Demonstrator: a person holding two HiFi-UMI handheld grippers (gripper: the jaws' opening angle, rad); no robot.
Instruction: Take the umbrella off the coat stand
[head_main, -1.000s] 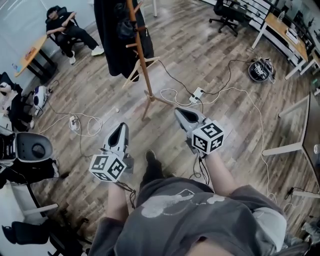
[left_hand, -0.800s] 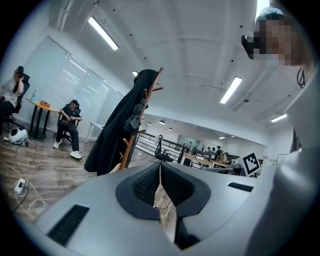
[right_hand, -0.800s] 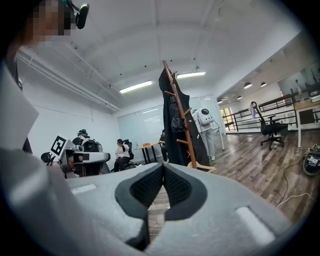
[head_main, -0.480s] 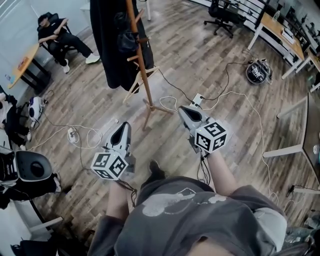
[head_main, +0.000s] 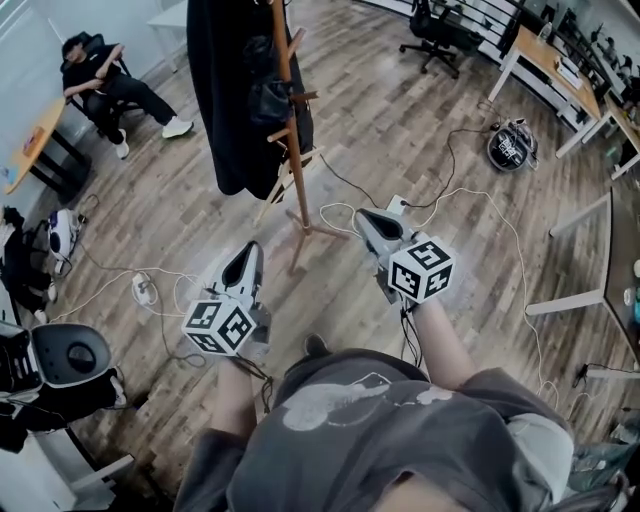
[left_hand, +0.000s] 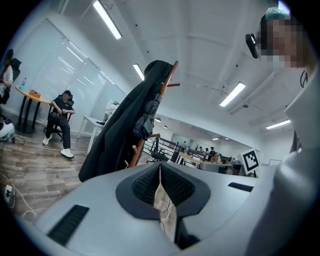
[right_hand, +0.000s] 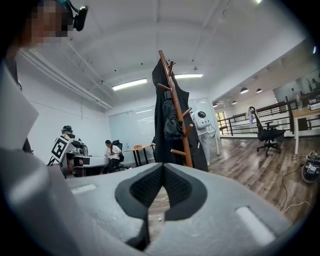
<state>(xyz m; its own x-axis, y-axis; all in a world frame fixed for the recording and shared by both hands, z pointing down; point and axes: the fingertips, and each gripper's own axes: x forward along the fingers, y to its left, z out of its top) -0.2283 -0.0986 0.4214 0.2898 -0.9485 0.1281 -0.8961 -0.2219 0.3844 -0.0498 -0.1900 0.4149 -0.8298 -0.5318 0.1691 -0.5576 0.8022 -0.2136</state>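
Over on the left a seated person (head_main: 120, 85) leans back in a chair, well apart from the action. Nearer the middle a black coat (head_main: 228, 95) drapes the wooden coat stand (head_main: 296, 175). The umbrella (head_main: 268, 100), folded into a dark bundle, hangs just beside the pole against the coat, well clear of the floor (head_main: 420, 110).

The left gripper (head_main: 249, 252) is held out toward the foot of the stand, its jaws clenched together with nothing between them. To its right, the right gripper (head_main: 362, 218) is the same: jaws pressed tight on nothing, aimed toward the stand. Further right a power strip (head_main: 397, 203) and loose cables (head_main: 480, 215) trail over the boards.

By my reckoning the task has hardly begun. The umbrella is untouched on the stand and both grippers are short of it. What is left is to reach it, open a pair of jaws, close on it, lift it off its peg and bring it away.

The umbrella's long axis runs up and down, nearly parallel to the pole. From here I cannot tell which end is the handle.
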